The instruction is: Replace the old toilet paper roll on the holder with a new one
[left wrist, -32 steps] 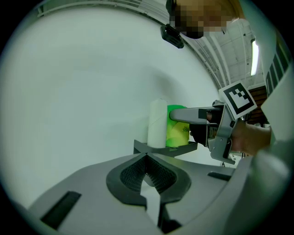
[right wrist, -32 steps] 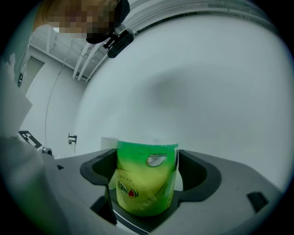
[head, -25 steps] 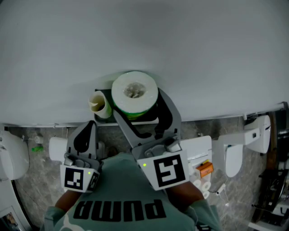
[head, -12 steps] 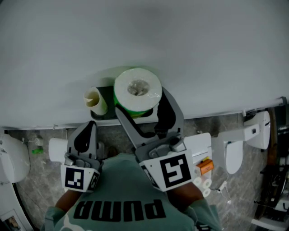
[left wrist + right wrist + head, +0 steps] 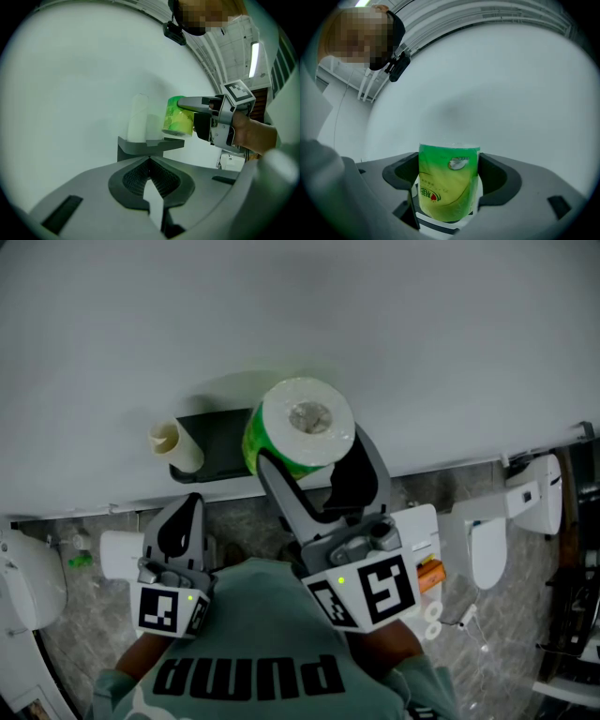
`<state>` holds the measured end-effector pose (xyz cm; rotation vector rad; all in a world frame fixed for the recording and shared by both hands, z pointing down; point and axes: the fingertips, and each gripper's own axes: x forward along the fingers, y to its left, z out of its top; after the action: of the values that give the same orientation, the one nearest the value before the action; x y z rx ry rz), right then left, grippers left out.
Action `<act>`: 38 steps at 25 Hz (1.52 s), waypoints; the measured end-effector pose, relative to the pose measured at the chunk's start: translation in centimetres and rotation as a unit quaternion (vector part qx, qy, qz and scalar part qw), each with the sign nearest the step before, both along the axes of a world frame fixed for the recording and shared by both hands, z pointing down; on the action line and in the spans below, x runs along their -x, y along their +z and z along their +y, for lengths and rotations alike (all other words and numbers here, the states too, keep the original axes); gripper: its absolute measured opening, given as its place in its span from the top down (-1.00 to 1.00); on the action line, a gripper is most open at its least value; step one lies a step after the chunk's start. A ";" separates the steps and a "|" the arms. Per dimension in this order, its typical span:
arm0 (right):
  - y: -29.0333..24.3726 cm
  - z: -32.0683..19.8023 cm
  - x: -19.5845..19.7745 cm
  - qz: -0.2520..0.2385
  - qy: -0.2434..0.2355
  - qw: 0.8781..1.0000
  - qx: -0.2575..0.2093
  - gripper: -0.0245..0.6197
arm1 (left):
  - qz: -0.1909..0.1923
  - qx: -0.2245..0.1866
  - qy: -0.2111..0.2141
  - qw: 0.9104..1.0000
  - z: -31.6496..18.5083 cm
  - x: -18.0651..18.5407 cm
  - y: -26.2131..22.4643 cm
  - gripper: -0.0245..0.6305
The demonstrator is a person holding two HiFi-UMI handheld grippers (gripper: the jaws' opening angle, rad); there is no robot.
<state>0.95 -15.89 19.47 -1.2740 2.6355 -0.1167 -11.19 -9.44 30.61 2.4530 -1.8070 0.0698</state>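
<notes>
swap unfinished: right gripper (image 5: pixel 449 197) fingers clamp new roll (image 5: pixel 305 427) by the holder (image 5: pixel 223 442), old tube (image 5: pixel 175 446) still on it, left gripper (image 5: pixel 150 180) fingers closed, empty.

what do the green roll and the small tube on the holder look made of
Green roll: white paper wrapped in printed plastic film, judging by its slight sheen. Small tube: matte cream and hollow, probably cardboard. Holder: dark grey and matte, likely plastic, possibly painted metal.

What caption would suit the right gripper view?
Right gripper clamps a green-wrapped toilet paper roll before a pale wall.
</notes>
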 end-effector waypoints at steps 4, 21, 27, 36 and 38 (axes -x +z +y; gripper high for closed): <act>0.0 0.1 -1.9 -0.013 0.017 1.000 0.004 -0.31 | -0.005 0.007 0.011 1.000 0.1 -1.2 0.2 0.92; 2.3 0.1 -8.4 -0.056 0.085 0.994 0.033 -0.31 | -0.013 0.027 0.044 0.999 0.2 -5.1 1.2 0.92; 3.9 -0.2 -9.3 -0.061 0.098 0.992 0.048 -0.31 | -0.027 0.030 0.051 0.998 0.3 -5.4 1.8 0.92; 6.1 -1.0 -9.3 -0.070 0.103 0.989 0.078 -0.31 | -0.035 0.043 0.049 0.997 0.3 -5.0 2.4 0.92; 6.4 -1.2 -9.2 -0.075 0.102 0.988 0.083 -0.31 | -0.033 0.040 0.046 0.998 0.2 -4.8 2.3 0.92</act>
<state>10.20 -17.14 25.82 -1.5170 2.3953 -0.3900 -6.35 -9.20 32.87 2.5059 -1.6796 0.2282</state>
